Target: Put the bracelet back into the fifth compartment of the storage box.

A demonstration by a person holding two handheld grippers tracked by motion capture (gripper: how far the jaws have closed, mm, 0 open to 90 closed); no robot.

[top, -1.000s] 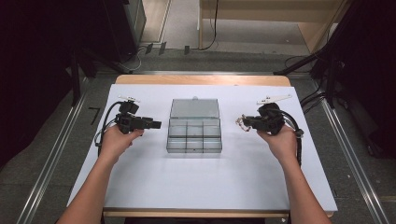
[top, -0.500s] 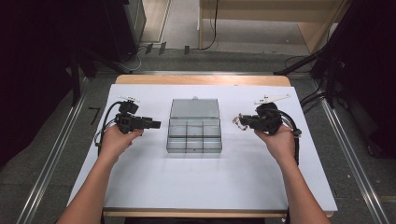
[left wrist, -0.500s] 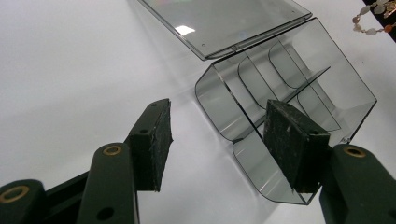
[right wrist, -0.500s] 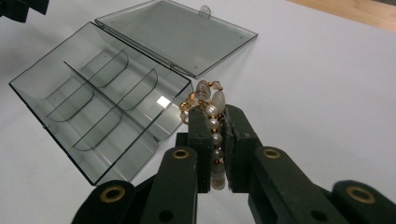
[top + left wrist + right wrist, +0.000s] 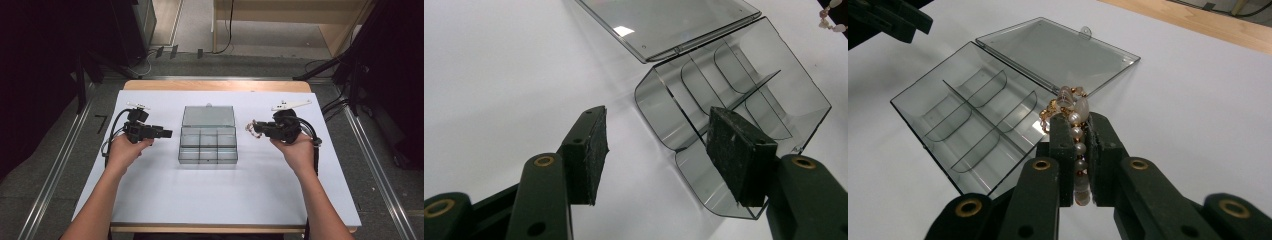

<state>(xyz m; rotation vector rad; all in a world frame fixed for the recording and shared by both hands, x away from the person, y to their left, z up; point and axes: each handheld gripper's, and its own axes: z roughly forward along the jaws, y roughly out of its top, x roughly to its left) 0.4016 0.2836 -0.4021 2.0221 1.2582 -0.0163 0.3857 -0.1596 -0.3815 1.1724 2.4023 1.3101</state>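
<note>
A clear grey compartment box [image 5: 207, 149] sits mid-table with its lid [image 5: 208, 116] folded flat behind it; the compartments look empty. My left gripper [image 5: 167, 133] hovers just left of the box, pointing at it, jaws open with nothing between them. In the left gripper view the box [image 5: 744, 95] lies just beyond the open left gripper [image 5: 659, 135]. To the right of the box, my right gripper [image 5: 251, 129] is shut on a pearl and gold bead bracelet [image 5: 248, 127]. The bracelet [image 5: 1075, 120] is pinched between the pads of the right gripper [image 5: 1079, 125], near the box's [image 5: 973, 125] right edge.
A white sheet [image 5: 215, 195] covers the table, with a wooden strip [image 5: 215, 85] along the far edge. Metal rails [image 5: 55, 170] run along both sides on the floor. Cables trail from both grippers. The left gripper [image 5: 888, 20] shows beyond the box in the right gripper view.
My right gripper has shifted slightly left toward the box with the bracelet in it. The left gripper has stayed in place.
</note>
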